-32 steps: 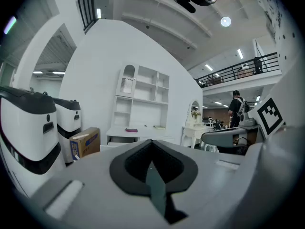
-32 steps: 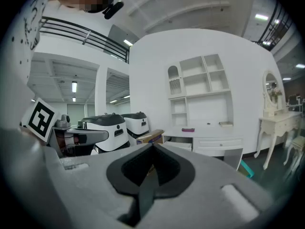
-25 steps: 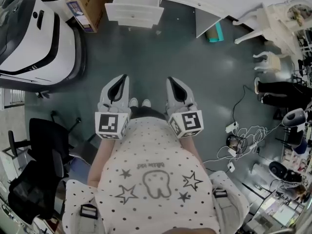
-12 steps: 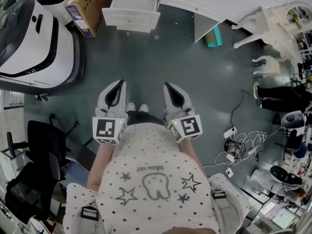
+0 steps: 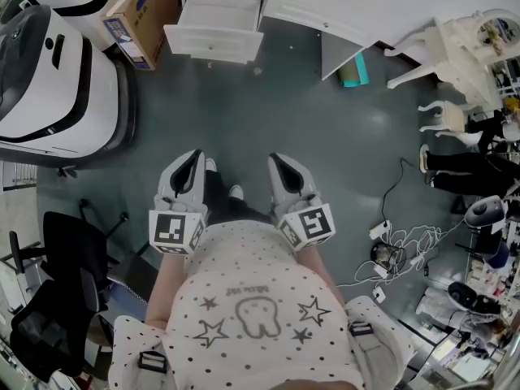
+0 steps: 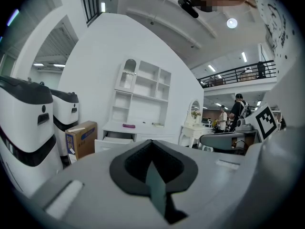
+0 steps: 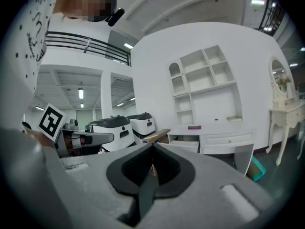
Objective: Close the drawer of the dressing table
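Observation:
The white dressing table (image 5: 341, 6) stands at the top of the head view, its left drawer (image 5: 215, 27) pulled out over the grey floor. My left gripper (image 5: 193, 159) and right gripper (image 5: 276, 162) are held side by side in front of my body, well short of the drawer, both shut and empty. In the left gripper view the shut jaws (image 6: 151, 146) point toward the open drawer (image 6: 113, 143) in the distance. From the right gripper view the shut jaws (image 7: 152, 149) face the same drawer (image 7: 185, 144), with the left gripper (image 7: 90, 138) beside it.
Large white machines (image 5: 49, 71) and a cardboard box (image 5: 140, 8) stand left of the drawer. A black office chair (image 5: 57, 275) sits at lower left. White ornate furniture (image 5: 459, 43), a teal object (image 5: 353, 73) and floor cables (image 5: 398, 238) lie to the right.
More of the dressing table top has come into the head view and the drawer sits a little lower in the picture. One foot has stepped forward. Both grippers stay shut, side by side.

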Tool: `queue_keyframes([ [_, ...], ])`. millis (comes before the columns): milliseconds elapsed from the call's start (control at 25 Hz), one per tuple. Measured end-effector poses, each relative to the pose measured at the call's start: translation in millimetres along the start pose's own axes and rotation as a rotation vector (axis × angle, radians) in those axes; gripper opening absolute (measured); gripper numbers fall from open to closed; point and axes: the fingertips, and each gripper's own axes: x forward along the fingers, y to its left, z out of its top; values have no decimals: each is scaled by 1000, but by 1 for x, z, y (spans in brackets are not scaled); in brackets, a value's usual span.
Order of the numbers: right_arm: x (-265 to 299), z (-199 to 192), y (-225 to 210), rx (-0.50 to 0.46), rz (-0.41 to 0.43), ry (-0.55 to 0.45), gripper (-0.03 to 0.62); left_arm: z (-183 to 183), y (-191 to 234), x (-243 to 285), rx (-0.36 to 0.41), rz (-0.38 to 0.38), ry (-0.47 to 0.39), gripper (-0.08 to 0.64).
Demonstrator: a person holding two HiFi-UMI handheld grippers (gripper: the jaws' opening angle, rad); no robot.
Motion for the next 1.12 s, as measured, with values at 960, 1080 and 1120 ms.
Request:
queue_keyframes([
  [960,139,39,-24,1,-132,-7,-6,43,111,102,28,-122,36,-5],
  [1080,147,36,-27,8,-137,0,-6,42,119,111,17,-118,45,-5],
  [1120,150,35,-30,10,-138,4,-6,41,121,115,12,-115,49,-5],
])
